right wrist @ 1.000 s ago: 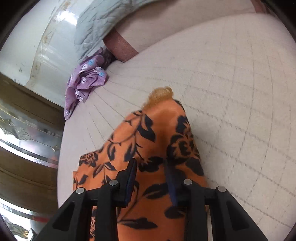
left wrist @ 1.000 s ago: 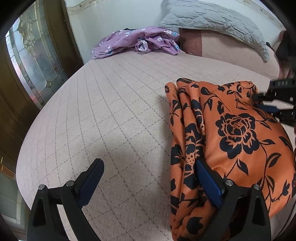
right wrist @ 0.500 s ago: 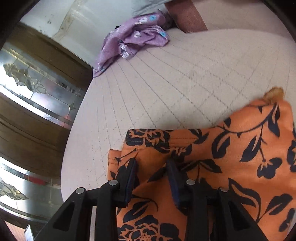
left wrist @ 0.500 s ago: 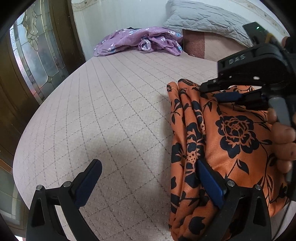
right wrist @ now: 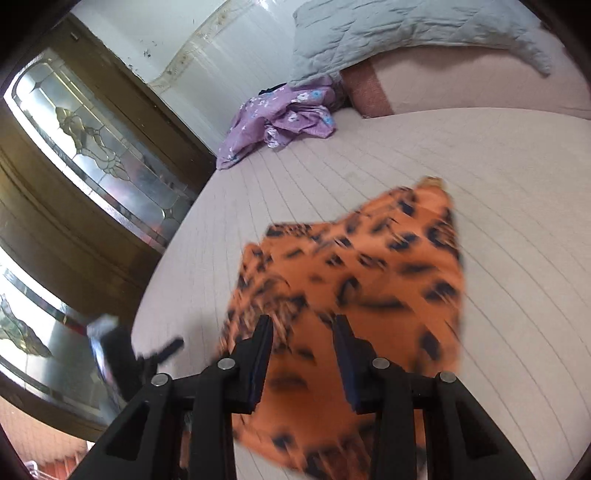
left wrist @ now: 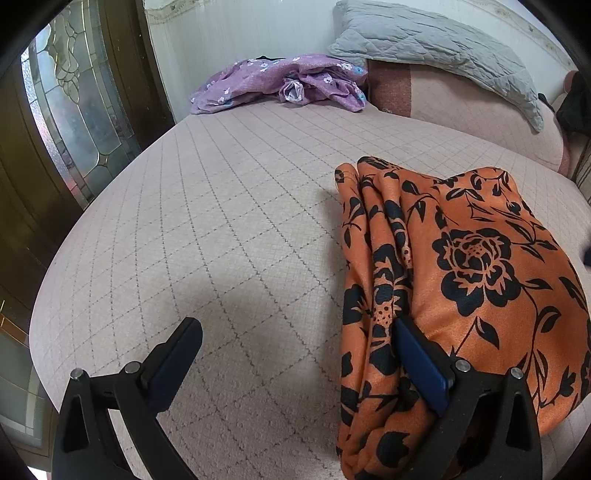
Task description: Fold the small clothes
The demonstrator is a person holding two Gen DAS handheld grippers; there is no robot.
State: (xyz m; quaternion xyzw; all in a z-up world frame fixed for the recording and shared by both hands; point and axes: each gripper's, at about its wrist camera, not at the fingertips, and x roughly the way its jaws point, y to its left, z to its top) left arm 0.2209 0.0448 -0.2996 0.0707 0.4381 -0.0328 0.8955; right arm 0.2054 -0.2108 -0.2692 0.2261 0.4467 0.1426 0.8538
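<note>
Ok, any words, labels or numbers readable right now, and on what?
None can be read in either view.
The orange floral cloth carries only a flower pattern.
The purple garment shows only small flowers.
The grey pillow and the bedspread bear no writing.

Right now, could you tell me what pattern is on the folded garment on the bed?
The garment is orange with black roses and leaves, clearest in the left wrist view.

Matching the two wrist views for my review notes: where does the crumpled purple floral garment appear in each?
Left wrist view: the crumpled purple floral garment lies top centre, at the bed's far edge by the wall.
Right wrist view: it sits upper centre-left, partly under the grey quilted pillow.
Shared landmark: the grey quilted pillow, just right of the garment in both.
</note>
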